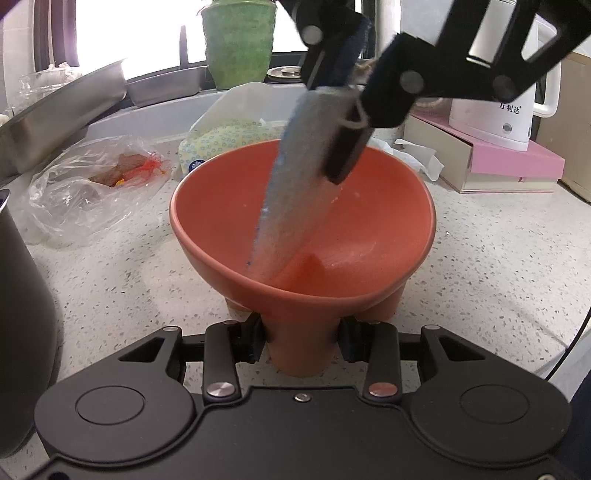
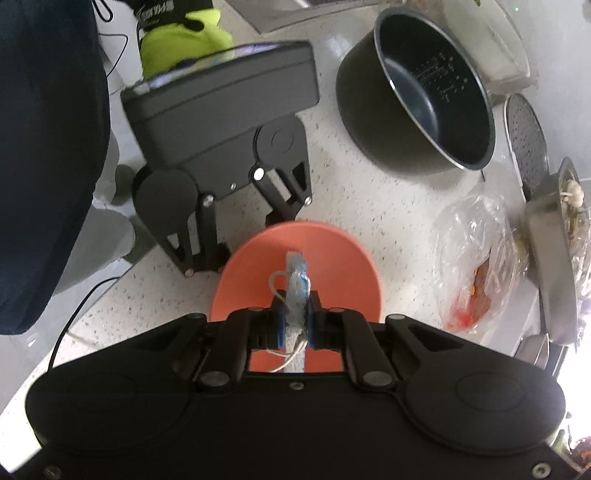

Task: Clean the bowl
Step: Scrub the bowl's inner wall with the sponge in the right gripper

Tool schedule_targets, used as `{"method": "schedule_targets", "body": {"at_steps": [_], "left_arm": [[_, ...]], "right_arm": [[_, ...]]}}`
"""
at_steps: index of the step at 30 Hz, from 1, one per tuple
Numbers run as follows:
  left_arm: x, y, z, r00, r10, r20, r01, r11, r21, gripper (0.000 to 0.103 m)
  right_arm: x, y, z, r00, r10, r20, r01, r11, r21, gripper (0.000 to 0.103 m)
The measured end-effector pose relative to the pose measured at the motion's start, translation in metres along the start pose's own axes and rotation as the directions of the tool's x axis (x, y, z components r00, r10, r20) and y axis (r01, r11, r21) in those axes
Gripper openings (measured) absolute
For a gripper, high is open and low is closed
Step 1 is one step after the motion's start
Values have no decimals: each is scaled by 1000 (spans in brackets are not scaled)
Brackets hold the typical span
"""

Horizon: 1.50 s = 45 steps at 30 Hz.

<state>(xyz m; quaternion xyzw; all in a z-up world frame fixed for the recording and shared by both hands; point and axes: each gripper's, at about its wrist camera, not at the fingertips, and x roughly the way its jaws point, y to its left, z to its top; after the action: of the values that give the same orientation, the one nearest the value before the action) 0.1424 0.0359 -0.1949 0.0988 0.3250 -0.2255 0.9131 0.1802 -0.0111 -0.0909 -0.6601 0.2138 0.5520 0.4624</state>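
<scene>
Bright window point(image 1: 103, 33) glares behind a speckled pale countertop point(image 1: 498, 266) crowded with kitchenware.

I'm working in a home kitchen: a speckled stone countertop point(image 1: 498, 266) carries a white electric kettle point(image 1: 498, 92) near its far right corner, a dark rice-cooker inner pot point(image 2: 417, 107), steel trays point(image 1: 59, 110) along its far left edge and a plastic bag of food scraps point(image 1: 92, 184).
</scene>
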Motion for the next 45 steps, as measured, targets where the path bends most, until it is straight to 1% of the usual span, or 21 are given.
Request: {"method": "schedule_targets", "body": {"at_steps": [6, 11, 17, 27, 36, 39, 42, 45], "left_arm": [[0, 1, 1, 1000, -3, -12, 3, 1000, -3, 38], [0, 2, 2, 1000, -2, -17, 2, 1000, -4, 38], [0, 3, 2, 1000, -6, -20, 6, 1000, -4, 38], [1, 4, 3, 999, -12, -30, 12, 1000, 7, 38], [3, 3, 5, 999, -12, -42, 13, 1000, 11, 38], [3, 3, 5, 999, -14, -45, 15, 1000, 3, 38], [3, 3, 4, 999, -14, -42, 14, 1000, -3, 38], [3, 3, 5, 999, -13, -43, 13, 1000, -7, 38]], "right_arm": [[2, -9, -7, 999, -35, -7, 35, 999, 12, 11], [-4, -13, -22, 998, -64, -16, 64, 997, 51, 11], [-11, -6, -34, 997, -70, -25, 72, 994, 81, 11], [-22, 18, -53, 997, -68, -32, 72, 987, 145, 11], [-33, 36, -51, 998, -57, 3, 56, 984, 169, 11], [-36, 40, -45, 999, -25, 34, 18, 981, 194, 11], [-37, 43, -37, 998, -11, 58, 0, 982, 189, 11], [-35, 41, -31, 998, -20, 64, 9, 985, 170, 12]]}}
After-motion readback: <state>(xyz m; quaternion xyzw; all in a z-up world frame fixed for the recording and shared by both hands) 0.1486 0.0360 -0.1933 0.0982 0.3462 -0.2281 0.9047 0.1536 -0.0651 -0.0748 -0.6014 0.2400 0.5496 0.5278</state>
